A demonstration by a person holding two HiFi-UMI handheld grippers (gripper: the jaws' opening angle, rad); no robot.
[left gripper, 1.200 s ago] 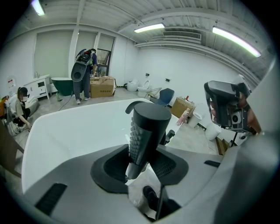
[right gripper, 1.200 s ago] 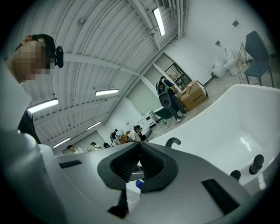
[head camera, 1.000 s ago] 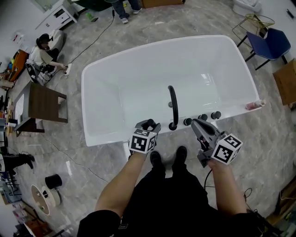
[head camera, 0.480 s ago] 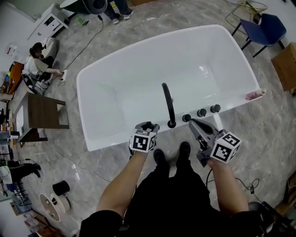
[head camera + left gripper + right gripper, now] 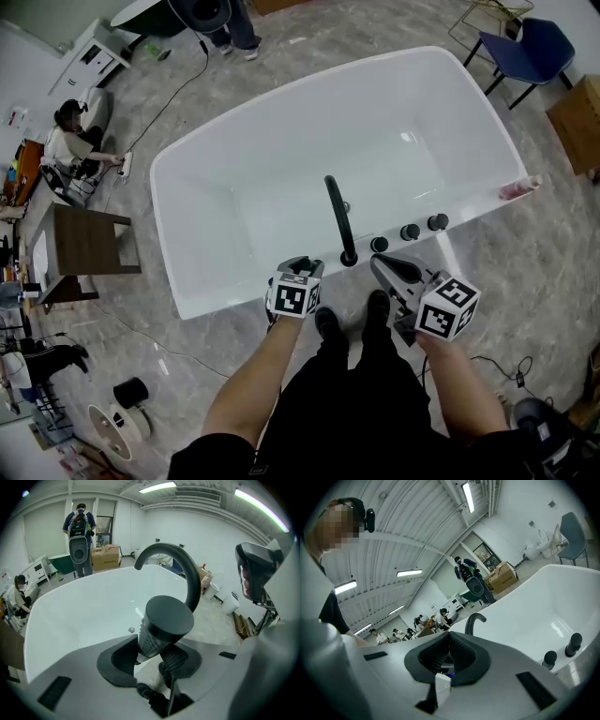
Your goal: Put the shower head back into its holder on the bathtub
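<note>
Workshop hall: freestanding bathtub (image 5: 173, 262), cable reel (image 5: 117, 424), seated worker (image 5: 70, 145), cardboard boxes (image 5: 105, 556), strip lights (image 5: 157, 487).

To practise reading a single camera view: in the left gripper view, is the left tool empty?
No, the left tool is closed on a black shower head with a knurled side, which stands between its jaws.

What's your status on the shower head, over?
Left tongs shut on black cylindrical shower head. Right tongs shut, empty. Black arched faucet close beyond it.

White bathtub (image 5: 281, 141), black spout (image 5: 337, 220) and shower head (image 5: 166, 620) (knobs (image 5: 410, 232) too), grey marbled floor (image 5: 553, 262)
</note>
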